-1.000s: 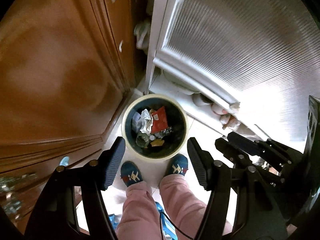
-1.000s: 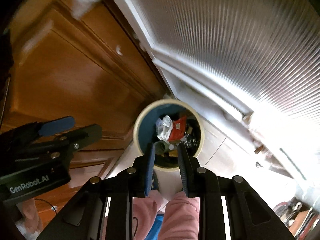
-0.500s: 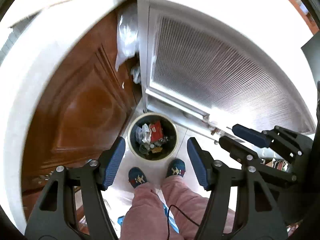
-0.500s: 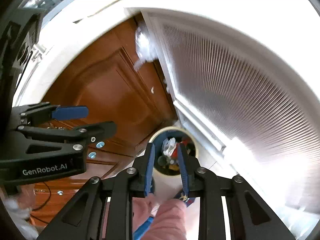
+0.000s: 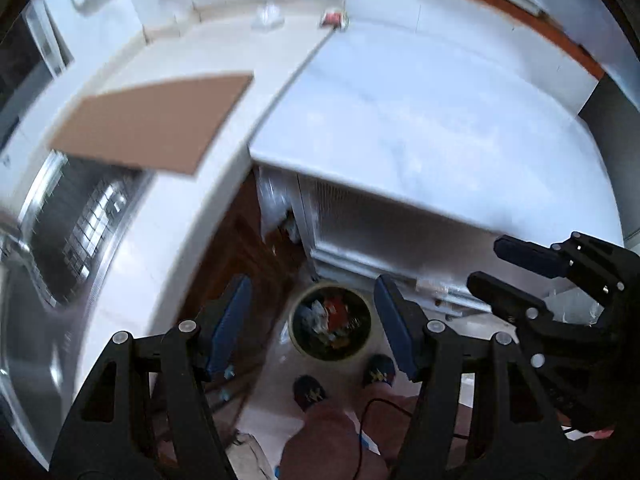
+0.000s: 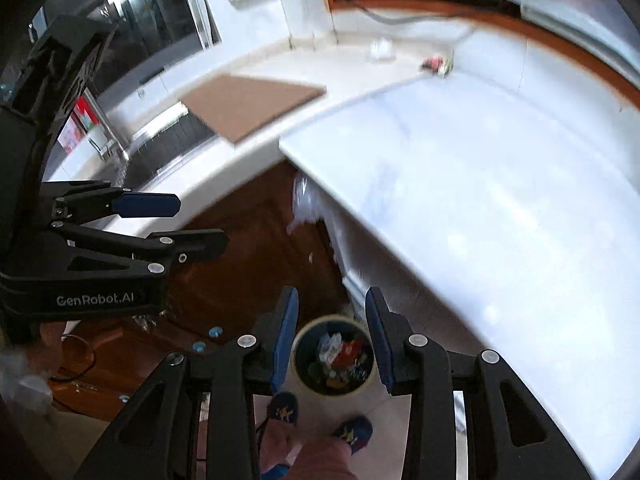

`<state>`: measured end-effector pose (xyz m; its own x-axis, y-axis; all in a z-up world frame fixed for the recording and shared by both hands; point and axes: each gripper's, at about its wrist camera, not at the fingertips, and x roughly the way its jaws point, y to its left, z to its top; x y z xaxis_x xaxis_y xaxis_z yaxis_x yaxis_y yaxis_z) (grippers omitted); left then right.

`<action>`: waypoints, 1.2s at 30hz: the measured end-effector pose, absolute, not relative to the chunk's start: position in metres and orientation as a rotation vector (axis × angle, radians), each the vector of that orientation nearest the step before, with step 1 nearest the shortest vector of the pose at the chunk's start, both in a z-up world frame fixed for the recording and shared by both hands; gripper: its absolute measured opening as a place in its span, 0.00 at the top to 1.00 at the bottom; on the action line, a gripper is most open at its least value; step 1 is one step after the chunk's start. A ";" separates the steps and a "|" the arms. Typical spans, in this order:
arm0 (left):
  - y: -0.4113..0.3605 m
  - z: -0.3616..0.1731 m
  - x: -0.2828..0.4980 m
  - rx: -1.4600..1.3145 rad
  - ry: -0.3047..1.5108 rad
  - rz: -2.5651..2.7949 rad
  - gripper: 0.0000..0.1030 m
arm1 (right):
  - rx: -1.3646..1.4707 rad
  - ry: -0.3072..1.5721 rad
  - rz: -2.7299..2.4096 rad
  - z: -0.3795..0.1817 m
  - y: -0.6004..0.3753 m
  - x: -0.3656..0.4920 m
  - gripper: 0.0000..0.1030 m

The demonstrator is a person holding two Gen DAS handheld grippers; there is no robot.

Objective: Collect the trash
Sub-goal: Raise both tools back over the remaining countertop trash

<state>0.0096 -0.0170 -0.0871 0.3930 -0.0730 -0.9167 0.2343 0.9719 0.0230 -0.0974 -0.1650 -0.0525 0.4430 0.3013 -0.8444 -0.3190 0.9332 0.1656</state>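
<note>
A round cream-rimmed trash bin (image 5: pixel 330 322) stands on the floor far below, holding white, red and dark scraps; it also shows in the right wrist view (image 6: pixel 334 356). My left gripper (image 5: pixel 312 318) is open and empty, high above the bin. My right gripper (image 6: pixel 331 334) is open and empty, also high above it. On the far white counter lie a small red wrapper (image 5: pixel 331 19) and a clear crumpled piece (image 5: pixel 267 18); both show in the right wrist view, the wrapper (image 6: pixel 436 65) and the clear piece (image 6: pixel 382 49).
A brown cardboard sheet (image 5: pixel 156 118) lies on the counter beside a steel sink (image 5: pixel 76 232). A white counter slab (image 6: pixel 480 184) spans the right. Brown cabinet doors (image 6: pixel 256 248) and the person's slippered feet (image 5: pixel 308 392) lie below.
Both grippers have risen from just above the bin to above counter height. The right gripper's fingers have spread wider. The countertop and sink have come into view.
</note>
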 end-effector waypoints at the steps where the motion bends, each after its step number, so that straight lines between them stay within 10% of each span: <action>1: -0.019 -0.072 0.013 0.158 1.133 -0.196 0.41 | -0.012 1.026 0.391 -0.040 -0.170 -0.096 0.66; 22: -0.063 0.119 0.136 0.199 1.025 -0.195 0.41 | 0.012 0.783 0.374 0.135 -0.264 0.001 0.57; 36: -0.059 0.096 0.330 0.170 1.034 -0.215 0.41 | -0.003 0.730 0.198 0.166 -0.272 0.170 0.49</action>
<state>0.3296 -0.0594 0.0958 0.4938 -0.0962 -0.8642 0.2561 0.9659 0.0388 0.1704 -0.2715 0.1665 0.7272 0.1788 -0.6627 -0.1811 0.9812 0.0660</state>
